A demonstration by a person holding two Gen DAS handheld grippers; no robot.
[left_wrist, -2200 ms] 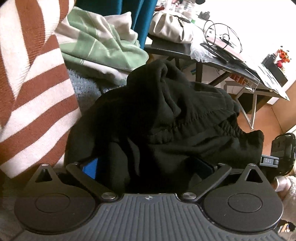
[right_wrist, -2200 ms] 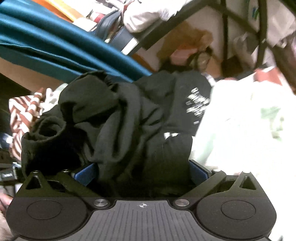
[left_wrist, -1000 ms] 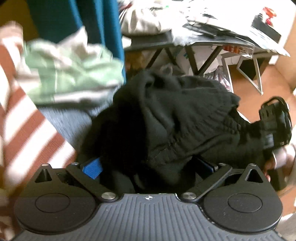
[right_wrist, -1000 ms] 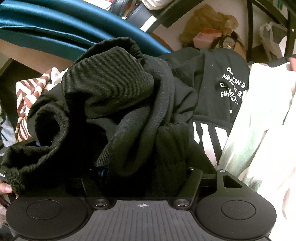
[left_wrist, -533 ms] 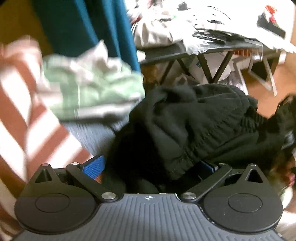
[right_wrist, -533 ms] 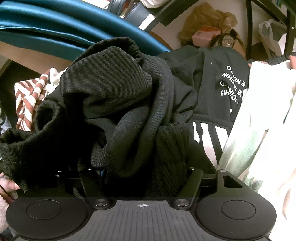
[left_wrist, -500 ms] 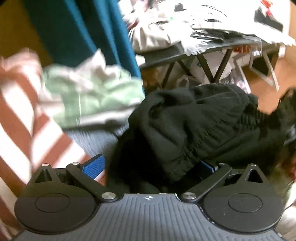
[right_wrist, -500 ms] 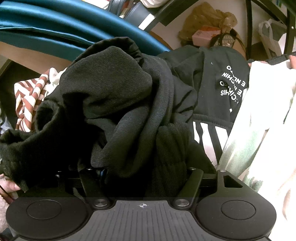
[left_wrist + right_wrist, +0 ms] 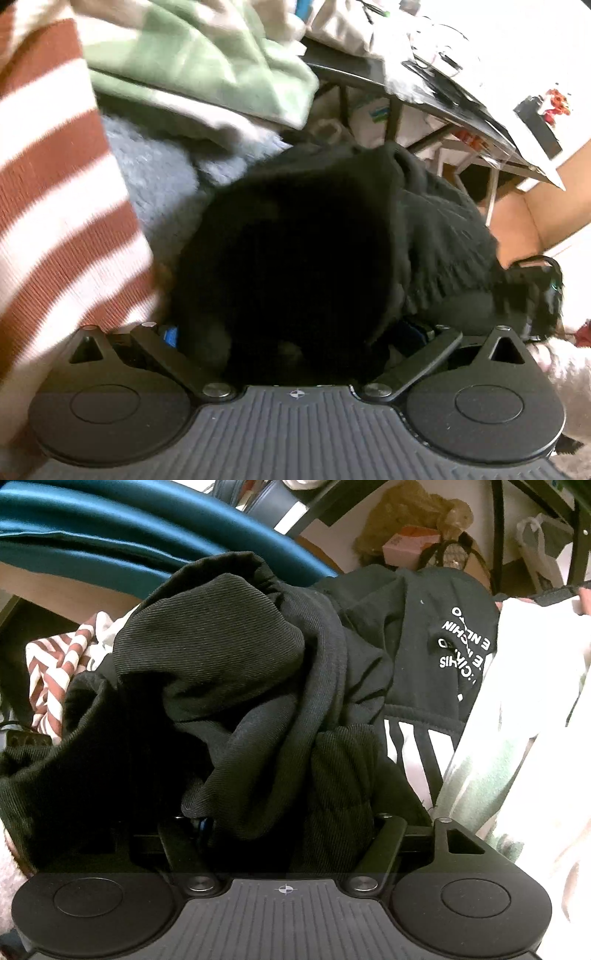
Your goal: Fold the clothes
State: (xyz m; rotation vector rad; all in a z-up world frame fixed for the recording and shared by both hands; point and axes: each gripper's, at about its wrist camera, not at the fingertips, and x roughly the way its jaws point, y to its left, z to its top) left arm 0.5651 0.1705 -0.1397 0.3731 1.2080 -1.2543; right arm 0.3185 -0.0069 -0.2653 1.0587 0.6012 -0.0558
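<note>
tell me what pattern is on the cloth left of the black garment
Rust-red and white stripes on the striped cloth, clearest in the left wrist view.

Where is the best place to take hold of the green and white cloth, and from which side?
Grip the loose right-hand edge of the green and white cloth, coming from the right. I judge this because that edge overhangs the pile freely, while its left part lies against the striped cloth.

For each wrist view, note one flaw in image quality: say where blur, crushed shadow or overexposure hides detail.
Left wrist view: motion blur smears the striped cloth and green cloth; the black garment is crushed to featureless shadow. Right wrist view: sharper, the black garment's weave shows, but the white cloth at the right is overexposed.
</note>
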